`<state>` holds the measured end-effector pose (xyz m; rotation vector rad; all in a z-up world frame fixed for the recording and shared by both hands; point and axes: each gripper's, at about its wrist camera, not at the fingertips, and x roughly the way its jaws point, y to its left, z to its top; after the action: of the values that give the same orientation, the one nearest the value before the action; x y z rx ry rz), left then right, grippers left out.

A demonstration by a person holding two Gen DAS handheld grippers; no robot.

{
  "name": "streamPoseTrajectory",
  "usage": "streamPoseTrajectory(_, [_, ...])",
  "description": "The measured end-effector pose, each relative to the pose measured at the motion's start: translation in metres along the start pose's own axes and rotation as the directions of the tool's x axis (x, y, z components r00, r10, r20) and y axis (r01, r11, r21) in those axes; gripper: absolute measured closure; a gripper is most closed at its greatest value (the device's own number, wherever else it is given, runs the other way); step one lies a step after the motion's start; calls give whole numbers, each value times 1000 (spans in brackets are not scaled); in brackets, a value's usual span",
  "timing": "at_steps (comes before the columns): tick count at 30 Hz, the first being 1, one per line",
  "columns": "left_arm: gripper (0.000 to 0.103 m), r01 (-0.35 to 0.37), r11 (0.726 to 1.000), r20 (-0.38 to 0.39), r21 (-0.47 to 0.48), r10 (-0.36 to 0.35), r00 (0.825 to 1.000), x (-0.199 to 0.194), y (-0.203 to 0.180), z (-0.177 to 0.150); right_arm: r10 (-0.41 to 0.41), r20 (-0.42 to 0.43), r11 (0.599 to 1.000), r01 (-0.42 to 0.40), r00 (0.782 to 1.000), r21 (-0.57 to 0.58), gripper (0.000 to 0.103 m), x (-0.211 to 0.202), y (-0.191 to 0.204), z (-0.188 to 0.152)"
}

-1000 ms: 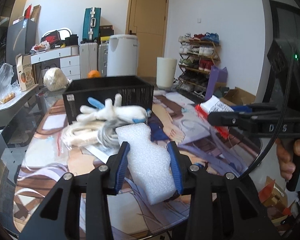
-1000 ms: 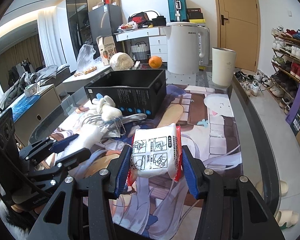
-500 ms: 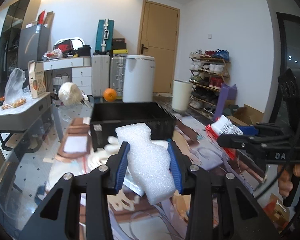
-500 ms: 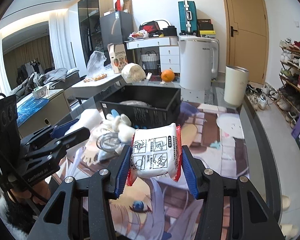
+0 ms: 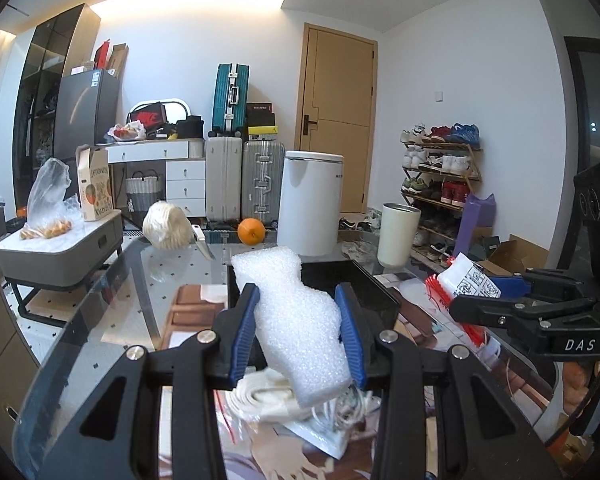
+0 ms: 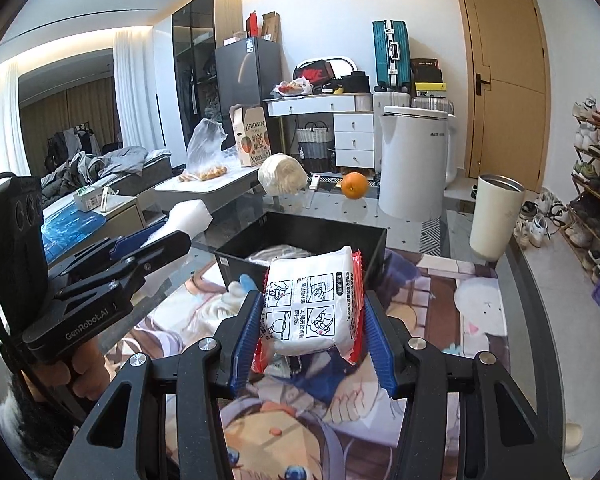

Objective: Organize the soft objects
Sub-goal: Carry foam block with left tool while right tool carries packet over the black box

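My left gripper [image 5: 298,332] is shut on a white foam piece [image 5: 296,320], pinched at its waist and held above the table. The same foam piece [image 6: 190,216] shows in the right wrist view at the tip of that left gripper [image 6: 168,240]. My right gripper [image 6: 312,332] is shut on a white packet with red edges [image 6: 312,304]; that packet [image 5: 464,284] also appears at the right of the left wrist view. A black bin [image 6: 364,240] stands just beyond both, with white soft things inside. White cord and gloves [image 5: 276,400] lie on the mat below the foam.
A printed mat [image 6: 440,340] covers the glass table [image 5: 140,280]. Behind the bin sit an orange [image 6: 354,185], a cream yarn ball [image 6: 282,174] and a knife [image 5: 202,240]. A white appliance [image 6: 414,160] and a cream cylinder [image 6: 496,216] stand beyond the table, a shoe rack [image 5: 440,184] at right.
Both grippers have risen and tipped upward with their loads still held. The black bin now lies lower and closer in both views, and the glove pile has dropped beneath the left gripper.
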<state>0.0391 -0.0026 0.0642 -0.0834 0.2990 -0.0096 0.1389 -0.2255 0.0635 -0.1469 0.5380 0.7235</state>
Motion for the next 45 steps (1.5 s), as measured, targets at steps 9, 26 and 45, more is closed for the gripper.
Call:
streamPoseTrajectory(9, [65, -2, 1000, -14, 23, 2, 1000, 15, 5, 9, 13, 5, 1000, -13, 1000, 5, 53, 18, -2, 13])
streamPoseTrajectory(26, [65, 8, 999, -75, 44, -5, 997, 61, 22, 24, 31, -38, 1000, -31, 999, 7, 53, 70, -13, 38])
streamPoseTrajectory(45, [65, 52, 996, -168, 74, -39, 985, 108, 23, 22, 54, -117, 999, -54, 992, -1, 53, 124, -23, 47])
